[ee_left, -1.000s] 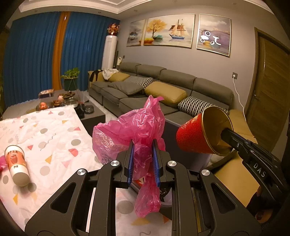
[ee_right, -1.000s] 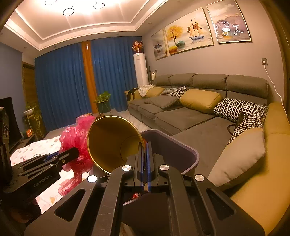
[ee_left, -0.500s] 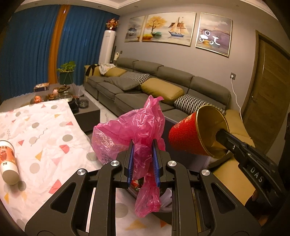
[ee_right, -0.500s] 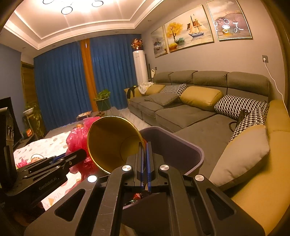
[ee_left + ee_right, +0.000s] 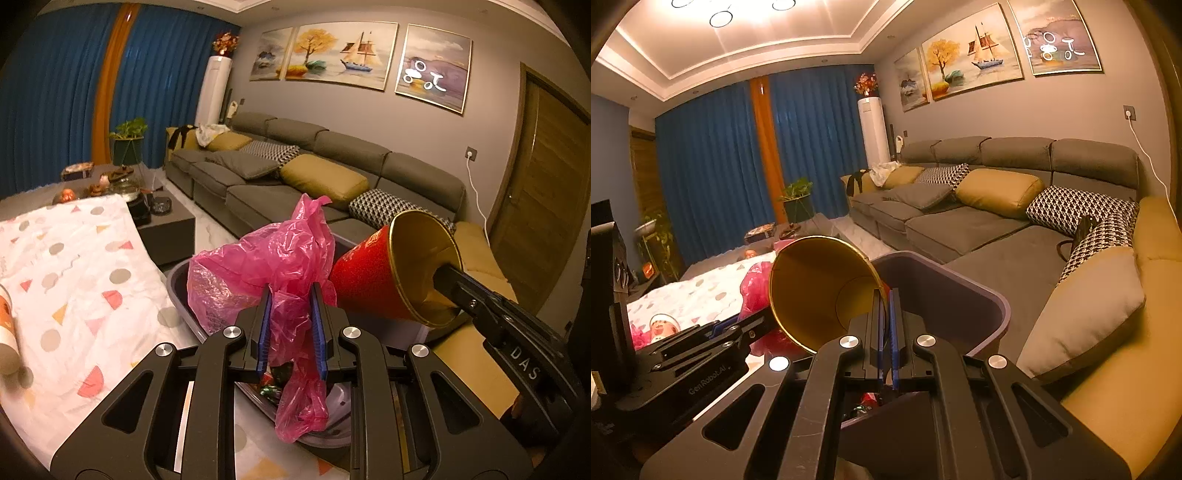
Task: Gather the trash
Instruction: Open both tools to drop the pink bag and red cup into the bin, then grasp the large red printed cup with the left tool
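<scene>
Sofa (image 5: 979,221): grey sectional along the wall, carrying mustard and houndstooth cushions.
Table cover (image 5: 74,266): white cloth with coloured dots and triangles, left of the bin.
Trash bin (image 5: 960,295): grey-purple plastic, open top, standing between the covered table and the sofa; wrappers lie inside.
Left gripper (image 5: 290,325): jaws narrowed to a small gap, clamping a crumpled pink plastic bag (image 5: 266,273). The bag hangs directly above the bin opening, its tail dangling below the fingers.
Right gripper (image 5: 886,328): jaws nearly together, pinching the rim wall of a red paper cup (image 5: 373,284) with gold lining. The cup lies tilted on its side over the bin, just beside the bag.
Cylindrical container (image 5: 7,332): lying on the cloth at the left edge.
</scene>
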`<state>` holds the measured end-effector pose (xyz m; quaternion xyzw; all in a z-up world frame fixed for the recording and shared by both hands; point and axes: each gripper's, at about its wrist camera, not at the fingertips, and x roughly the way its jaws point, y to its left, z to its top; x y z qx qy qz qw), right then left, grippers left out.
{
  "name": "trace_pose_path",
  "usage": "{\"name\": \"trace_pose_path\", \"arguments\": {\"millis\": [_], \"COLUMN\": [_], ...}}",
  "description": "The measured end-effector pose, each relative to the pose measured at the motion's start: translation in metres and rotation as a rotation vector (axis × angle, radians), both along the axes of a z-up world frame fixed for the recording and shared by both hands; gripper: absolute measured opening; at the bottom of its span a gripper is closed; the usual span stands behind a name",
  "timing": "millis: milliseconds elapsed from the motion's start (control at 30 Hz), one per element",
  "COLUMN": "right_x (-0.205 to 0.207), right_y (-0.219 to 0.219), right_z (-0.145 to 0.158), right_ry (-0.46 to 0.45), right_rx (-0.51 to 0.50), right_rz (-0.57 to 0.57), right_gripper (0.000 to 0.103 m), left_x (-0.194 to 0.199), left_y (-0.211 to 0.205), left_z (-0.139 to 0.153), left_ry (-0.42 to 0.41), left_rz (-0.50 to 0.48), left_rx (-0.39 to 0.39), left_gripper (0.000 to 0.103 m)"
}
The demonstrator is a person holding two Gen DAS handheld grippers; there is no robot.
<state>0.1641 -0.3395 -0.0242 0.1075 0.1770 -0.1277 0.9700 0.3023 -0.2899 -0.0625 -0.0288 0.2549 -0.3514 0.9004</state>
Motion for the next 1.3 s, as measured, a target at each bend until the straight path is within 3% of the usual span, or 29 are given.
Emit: {"name": "trace_pose_path", "arguments": {"millis": [133, 200, 333, 400, 467, 567, 800, 1000, 1300], "right_x": [0.003, 0.004, 0.005, 0.004, 0.002, -0.003, -0.02, -0.024, -0.029], "right_y": [0.0, -0.001, -0.001, 0.0, 0.001, 0.003, 0.027, 0.057, 0.114], "right_z": [0.0, -0.001, -0.001, -0.001, 0.002, 0.009, 0.023, 0.025, 0.032], "right_ry": [0.007, 0.008, 0.005, -0.002, -0.016, -0.04, -0.063, -0.046, -0.053], "right_rx": [0.0, 0.0, 0.003, -0.001, -0.009, -0.016, -0.068, -0.089, -0.14], "right_rz": [0.0, 0.002, 0.009, 0.008, 0.001, -0.008, -0.015, 0.029, 0.121], "right_gripper": [0.004, 0.004, 0.006, 0.025, 0.037, 0.045, 0.074, 0.083, 0.087], "left_x": [0.002, 0.002, 0.003, 0.004, 0.004, -0.002, -0.029, -0.055, -0.095], "left_y": [0.002, 0.006, 0.02, 0.033, 0.046, 0.067, 0.118, 0.167, 0.246], "left_z": [-0.002, -0.002, -0.003, -0.004, -0.002, 0.003, 0.016, 0.023, 0.031], "left_ry": [0.002, -0.003, 0.005, 0.015, 0.019, -0.002, -0.034, -0.041, -0.072], "left_rz": [-0.011, 0.0, 0.047, 0.092, 0.135, 0.202, 0.34, 0.43, 0.59], "left_rx": [-0.01, -0.025, -0.05, -0.07, -0.085, -0.088, -0.073, -0.049, -0.023], "left_gripper": [0.032, 0.061, 0.076, 0.084, 0.088, 0.096, 0.097, 0.097, 0.097]}}
